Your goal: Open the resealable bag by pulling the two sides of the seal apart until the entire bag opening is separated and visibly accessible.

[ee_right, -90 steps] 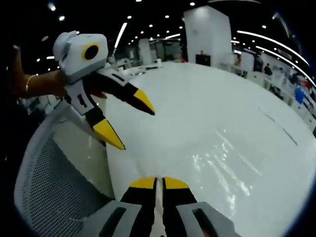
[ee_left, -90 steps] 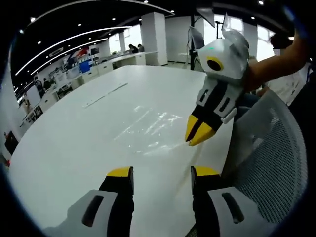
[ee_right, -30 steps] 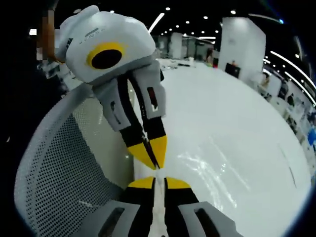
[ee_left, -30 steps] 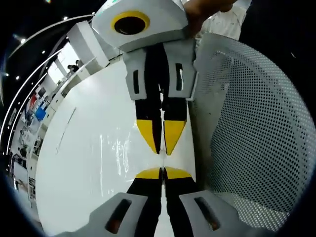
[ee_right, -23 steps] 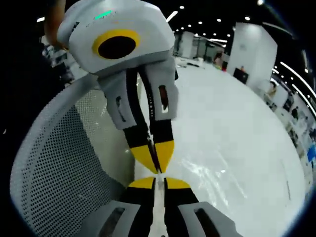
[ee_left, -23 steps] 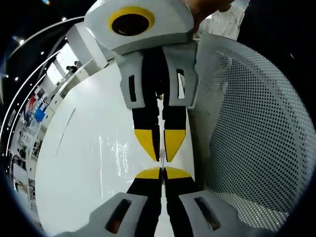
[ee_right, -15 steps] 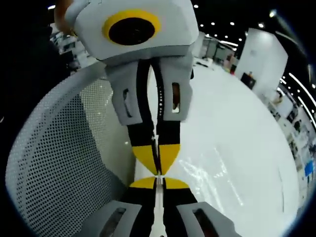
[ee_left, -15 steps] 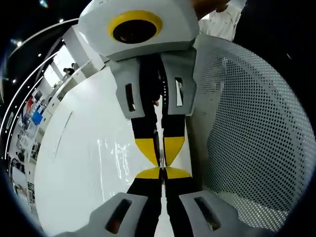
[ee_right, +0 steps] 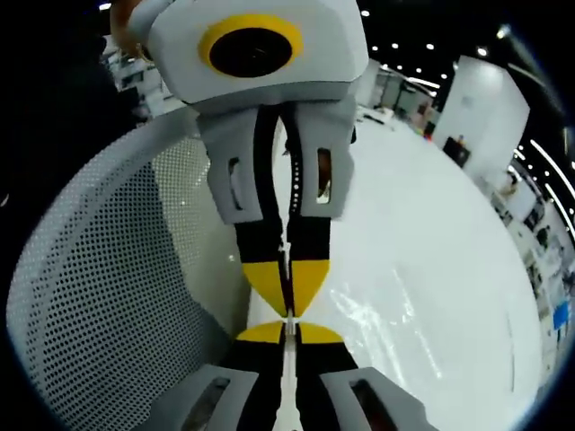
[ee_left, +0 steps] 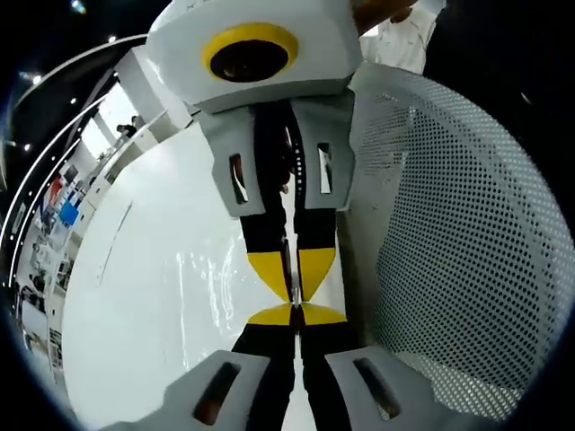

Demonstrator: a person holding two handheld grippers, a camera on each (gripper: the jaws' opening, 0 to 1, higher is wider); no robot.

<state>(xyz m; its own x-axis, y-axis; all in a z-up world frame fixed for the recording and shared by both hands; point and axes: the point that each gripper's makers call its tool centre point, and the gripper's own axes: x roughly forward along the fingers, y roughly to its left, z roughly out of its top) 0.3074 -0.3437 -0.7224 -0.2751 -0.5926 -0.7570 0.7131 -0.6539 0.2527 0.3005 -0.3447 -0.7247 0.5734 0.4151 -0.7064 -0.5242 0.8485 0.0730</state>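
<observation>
Two claws are seen meeting tip to tip over the edge of a white surface (ee_left: 144,305). In the left gripper view, the left claw (ee_left: 293,314) rises from the bottom with its yellow-tipped jaws pressed together, and the right claw (ee_left: 292,285) comes down from the top, its jaws likewise clenched and its tips touching those of the left claw. The same meeting is shown from the other side in the right gripper view, where the two pairs of yellow tips are set point against point.

A resealable bag (ee_left: 211,274) of clear film can be made out as glinting streaks lying flat on the surface, just beside the joined tips and toward the middle of the surface (it is marked by little more than its reflections). Whether any edge of the bag is pinched between either pair of jaws cannot be told, since the film is too transparent where the tips meet.

A white perforated mesh chair back (ee_left: 449,224) is seen close beside the claws, on the side away from the bag. A hand (ee_left: 382,9) is partly visible gripping the top of the right claw. An open office with ceiling lights and a white pillar (ee_right: 490,108) is seen beyond the surface.
</observation>
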